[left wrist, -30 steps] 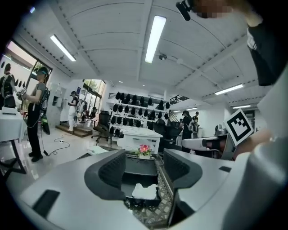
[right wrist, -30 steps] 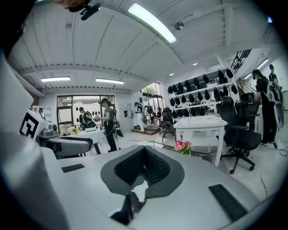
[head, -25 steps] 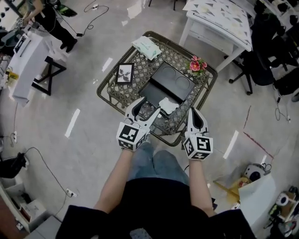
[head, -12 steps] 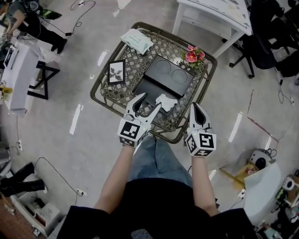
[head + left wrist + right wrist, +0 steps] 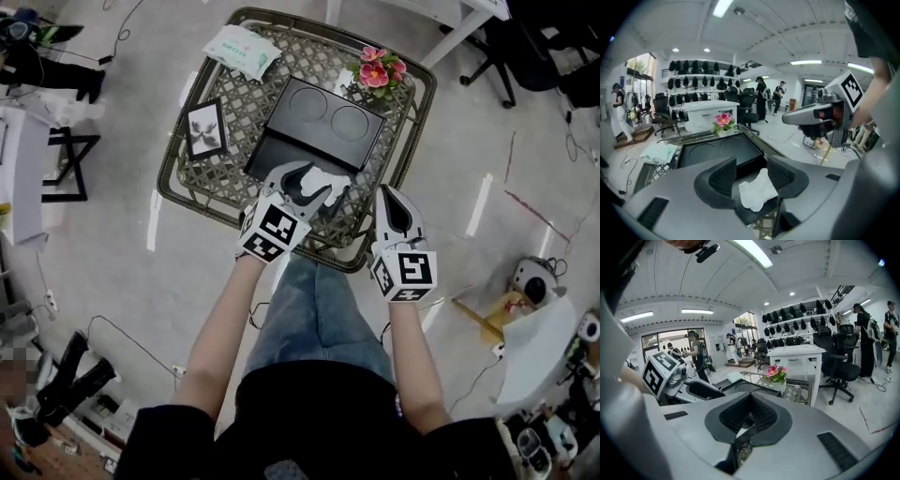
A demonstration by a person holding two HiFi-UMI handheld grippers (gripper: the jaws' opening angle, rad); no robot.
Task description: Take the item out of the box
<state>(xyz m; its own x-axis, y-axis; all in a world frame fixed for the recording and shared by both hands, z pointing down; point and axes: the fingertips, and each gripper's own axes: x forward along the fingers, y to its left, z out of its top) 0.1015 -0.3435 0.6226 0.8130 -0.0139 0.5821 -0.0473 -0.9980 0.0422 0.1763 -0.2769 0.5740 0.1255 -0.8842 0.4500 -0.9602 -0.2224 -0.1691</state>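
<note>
1. The left gripper (image 5: 314,187) has advanced from the near-left corner of the black box (image 5: 319,122). Its jaws now straddle the white crumpled item (image 5: 757,192).
2. The left jaws are closing. A gap remains between the item and one pad, so the item is not yet clamped.
3. The item lies inside the box at its near edge, as before.
4. The right gripper (image 5: 392,199) stays clenched and empty over the near edge of the lattice table (image 5: 220,178), just beside the box.

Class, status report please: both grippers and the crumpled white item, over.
Left gripper closing, white item between its jaws, not yet pinched. Right gripper shut, empty, near the black box. Nothing in the way.
</note>
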